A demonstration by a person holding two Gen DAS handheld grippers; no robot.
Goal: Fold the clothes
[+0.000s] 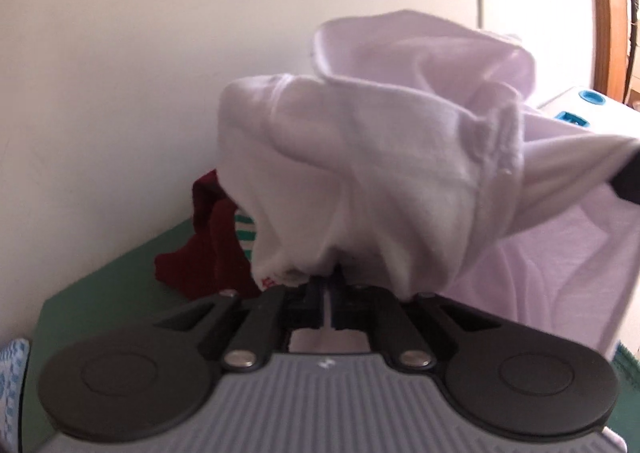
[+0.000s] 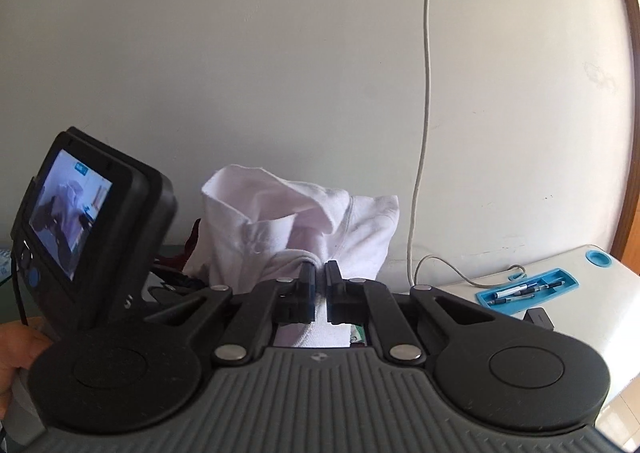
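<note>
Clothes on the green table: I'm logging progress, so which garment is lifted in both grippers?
The white garment, clamped by left gripper and right gripper; the dark red garment lies behind.

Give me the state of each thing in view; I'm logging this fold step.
Left gripper: shut on white garment.
Right gripper: shut on white garment.
White garment: lifted, bunched between both grippers.
Red garment: crumpled on green table.
Pen tray: open, holds pens.

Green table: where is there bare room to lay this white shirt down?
Bare green table shows left of the maroon garment, toward the wall. Behind the white shirt, held by the left gripper and right gripper, clothes crowd it.
</note>
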